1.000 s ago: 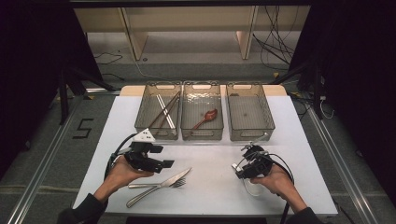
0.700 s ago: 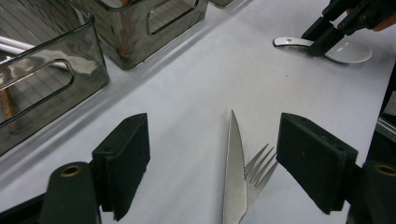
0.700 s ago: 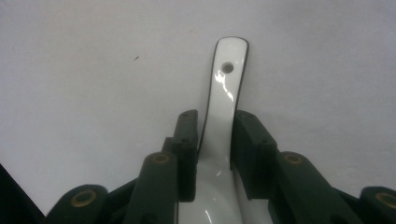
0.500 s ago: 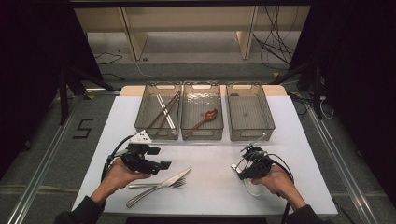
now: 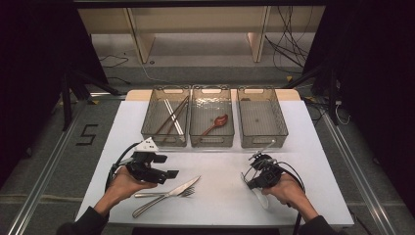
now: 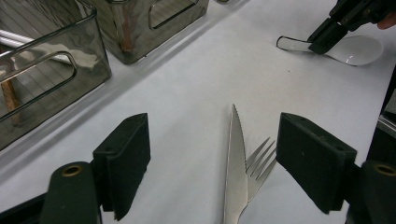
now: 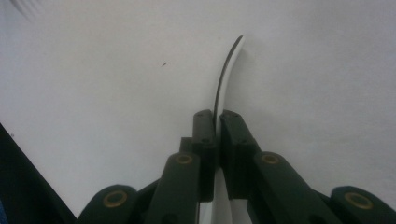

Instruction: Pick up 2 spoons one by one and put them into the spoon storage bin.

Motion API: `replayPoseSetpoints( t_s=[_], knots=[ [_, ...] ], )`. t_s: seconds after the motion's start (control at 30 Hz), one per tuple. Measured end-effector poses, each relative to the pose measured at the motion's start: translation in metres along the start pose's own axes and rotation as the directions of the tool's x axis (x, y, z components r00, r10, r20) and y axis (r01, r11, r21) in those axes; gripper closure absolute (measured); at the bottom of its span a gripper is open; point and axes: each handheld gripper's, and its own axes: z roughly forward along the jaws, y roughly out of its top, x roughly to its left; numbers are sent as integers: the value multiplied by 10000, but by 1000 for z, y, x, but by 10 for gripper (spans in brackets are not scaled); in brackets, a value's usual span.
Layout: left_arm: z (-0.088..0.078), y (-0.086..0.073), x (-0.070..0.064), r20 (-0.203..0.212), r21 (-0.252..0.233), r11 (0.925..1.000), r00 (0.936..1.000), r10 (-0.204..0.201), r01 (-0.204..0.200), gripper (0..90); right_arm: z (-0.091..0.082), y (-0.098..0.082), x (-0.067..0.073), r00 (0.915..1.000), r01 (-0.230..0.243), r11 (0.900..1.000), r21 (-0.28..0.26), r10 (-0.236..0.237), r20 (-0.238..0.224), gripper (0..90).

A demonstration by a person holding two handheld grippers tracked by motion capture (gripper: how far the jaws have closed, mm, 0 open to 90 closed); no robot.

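Clamped tight, our right gripper (image 7: 217, 122) has its two black jaws pinching the thin handle of a white spoon (image 7: 227, 77) — the jaws have just been closing, and now the pads press on that handle from both sides. In the right gripper view the handle rises edge-on between the jaws and curves up over the white table (image 7: 93, 70). From the left gripper view we see the same spoon (image 6: 351, 49) lying flat on the table, bowl toward the right edge, with the right gripper (image 6: 327, 36) biting the handle just beside the bowl. In the high view the right gripper (image 5: 248, 178) sits near the front right of the table (image 5: 220, 205), the spoon (image 5: 260, 197) pale beneath our right hand (image 5: 284, 191).

Our left gripper (image 6: 212, 163) stands wide open — nothing between its pads. It hovers low over a knife (image 6: 235, 158) and a fork (image 6: 258, 170), which lie side by side and touching, the fork tines just right of the blade's serrated edge. In the high view the left gripper (image 5: 169, 174) points right, the knife (image 5: 171, 193) and fork (image 5: 183, 192) just beside its tips.

Three clear bins (image 5: 214, 142) stand in a row behind: chopsticks (image 5: 172, 117) in the left one, a red-brown spoon (image 5: 215, 123) in the middle one.
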Motion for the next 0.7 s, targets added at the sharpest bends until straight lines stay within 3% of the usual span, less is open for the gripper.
replayPoseSetpoints(
  t_s=[0.17,0.3,0.7],
  knots=[
    [0,0,-1,-8,-23,10000,10000,-39,39,254,5,2,8,9981,333,9990,295,-348,509,858],
    [-2,-1,0,-21,-53,10000,10000,-53,53,255,4,2,8,9976,437,9988,237,-449,524,860],
    [-7,-3,1,-90,-254,9996,9999,-119,116,255,-17,12,10,9966,691,9921,-1046,-641,509,861]
  ],
)
